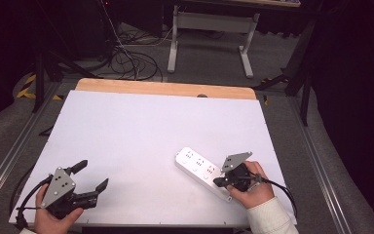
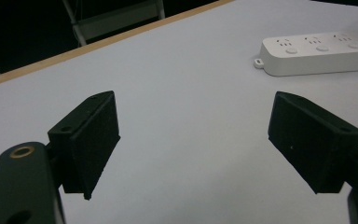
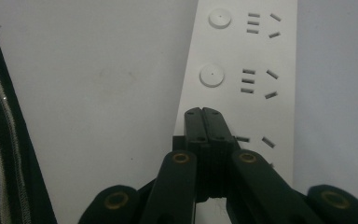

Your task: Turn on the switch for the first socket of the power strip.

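Right hand-held gripper (image 3: 203, 112) closed over diagonal power strip (image 1: 202, 171)

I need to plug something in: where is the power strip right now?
In the high view the power strip lies on the table's right front part, angled, its near end under the right gripper, whose shut jaws sit over it.

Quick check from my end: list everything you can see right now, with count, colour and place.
power strip: one, white, right front of the table, lying flat, round buttons beside its sockets
table: one, white top with a wooden far edge
desk frame: one, white legs, on the floor beyond the table
cables: several, dark, on the floor behind the table
left gripper: black, jaws wide apart, front left, holding nothing
right gripper: black, jaws closed together, tips over the power strip near a button
hands: two, at the front edge, one on each gripper
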